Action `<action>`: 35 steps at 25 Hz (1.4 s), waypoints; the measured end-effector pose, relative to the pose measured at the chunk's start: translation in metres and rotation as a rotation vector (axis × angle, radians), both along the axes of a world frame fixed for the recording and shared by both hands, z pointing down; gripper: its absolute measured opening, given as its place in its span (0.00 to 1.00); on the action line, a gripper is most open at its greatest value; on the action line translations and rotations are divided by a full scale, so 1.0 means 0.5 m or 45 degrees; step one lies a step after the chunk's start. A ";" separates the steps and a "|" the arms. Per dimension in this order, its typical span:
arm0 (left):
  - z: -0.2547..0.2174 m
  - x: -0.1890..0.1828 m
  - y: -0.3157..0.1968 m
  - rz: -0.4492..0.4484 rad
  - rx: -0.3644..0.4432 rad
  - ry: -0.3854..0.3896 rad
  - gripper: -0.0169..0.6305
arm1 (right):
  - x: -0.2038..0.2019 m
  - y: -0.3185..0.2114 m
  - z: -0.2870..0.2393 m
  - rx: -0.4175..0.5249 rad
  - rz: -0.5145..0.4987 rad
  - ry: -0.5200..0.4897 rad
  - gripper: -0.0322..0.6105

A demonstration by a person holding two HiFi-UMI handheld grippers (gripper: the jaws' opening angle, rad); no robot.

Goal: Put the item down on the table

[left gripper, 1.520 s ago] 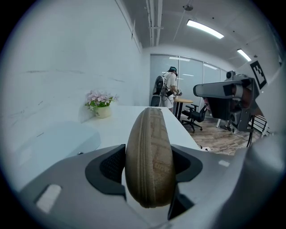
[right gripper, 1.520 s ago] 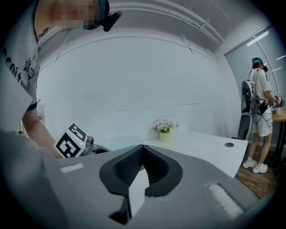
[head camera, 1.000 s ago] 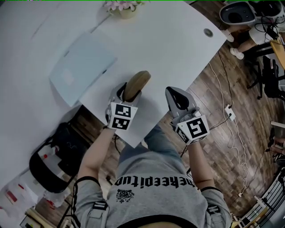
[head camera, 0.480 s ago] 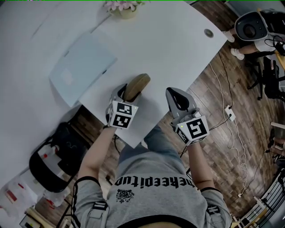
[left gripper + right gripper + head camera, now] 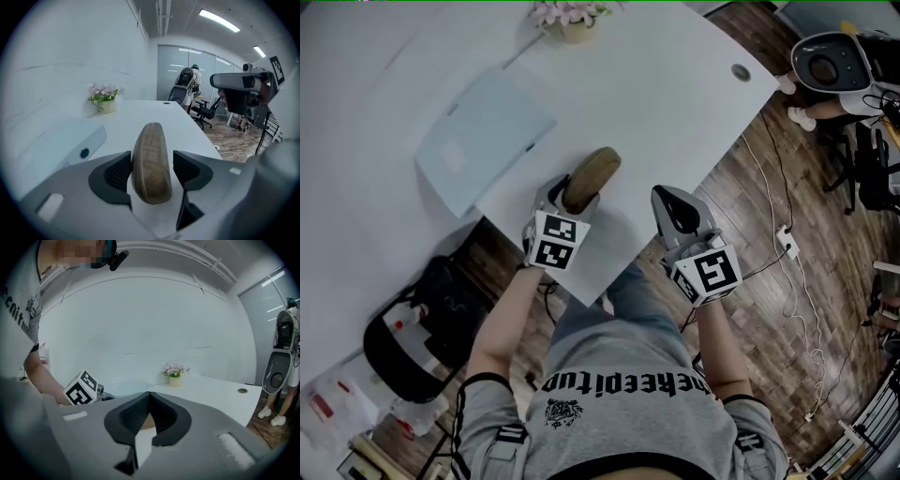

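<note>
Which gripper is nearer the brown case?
Left. The left gripper has the brown case between its opening jaws, with the case resting on the white table. The right gripper, shut and empty, sits off to the case's right, clear of it.

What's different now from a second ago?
Not much. The left gripper jaws are opening and letting go of the brown item, which stands between them on the table. A gap shows on one side. The item has barely shifted. The right gripper stayed shut and empty beside it.
</note>
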State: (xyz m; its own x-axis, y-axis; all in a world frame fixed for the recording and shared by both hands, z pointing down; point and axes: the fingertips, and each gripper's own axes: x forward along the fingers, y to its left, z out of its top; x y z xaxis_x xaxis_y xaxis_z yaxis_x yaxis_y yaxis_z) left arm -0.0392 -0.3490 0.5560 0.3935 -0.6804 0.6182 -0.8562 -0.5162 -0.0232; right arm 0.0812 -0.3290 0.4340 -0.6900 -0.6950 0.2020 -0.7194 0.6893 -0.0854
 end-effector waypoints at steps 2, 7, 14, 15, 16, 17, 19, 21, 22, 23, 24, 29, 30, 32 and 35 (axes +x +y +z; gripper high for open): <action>-0.026 -0.008 0.012 0.002 0.055 0.007 0.43 | -0.008 0.009 -0.004 0.009 -0.003 -0.005 0.05; -0.095 -0.029 0.049 0.001 0.199 0.024 0.15 | -0.032 0.042 -0.017 0.033 -0.005 -0.014 0.05; -0.170 -0.057 0.107 -0.012 0.305 0.114 0.05 | -0.057 0.099 -0.030 0.065 0.020 -0.021 0.05; -0.179 -0.062 0.116 -0.010 0.317 0.128 0.05 | -0.061 0.108 -0.032 0.070 0.025 -0.020 0.05; -0.188 -0.066 0.125 -0.009 0.329 0.139 0.05 | -0.065 0.117 -0.034 0.075 0.029 -0.018 0.05; -0.197 -0.070 0.133 -0.008 0.343 0.148 0.05 | -0.068 0.124 -0.037 0.080 0.033 -0.017 0.05; -0.216 -0.076 0.149 -0.006 0.371 0.163 0.05 | -0.073 0.138 -0.041 0.087 0.041 -0.014 0.05; -0.235 -0.081 0.165 -0.005 0.398 0.178 0.05 | -0.076 0.151 -0.046 0.093 0.048 -0.008 0.05; -0.245 -0.084 0.173 -0.005 0.411 0.187 0.05 | -0.077 0.158 -0.047 0.098 0.052 -0.002 0.05; -0.255 -0.086 0.180 -0.005 0.425 0.197 0.05 | -0.077 0.163 -0.048 0.102 0.055 0.003 0.05; -0.264 -0.088 0.187 -0.006 0.438 0.207 0.05 | -0.078 0.169 -0.049 0.106 0.059 0.009 0.05; -0.303 -0.103 0.222 -0.014 0.497 0.241 0.05 | -0.086 0.197 -0.060 0.130 0.070 0.026 0.05; -0.310 -0.107 0.230 -0.017 0.504 0.249 0.05 | -0.088 0.203 -0.063 0.136 0.071 0.030 0.05; -0.325 -0.113 0.245 -0.022 0.520 0.274 0.05 | -0.092 0.215 -0.070 0.151 0.074 0.040 0.05; -0.348 -0.121 0.269 -0.019 0.552 0.299 0.05 | -0.099 0.231 -0.084 0.175 0.082 0.045 0.05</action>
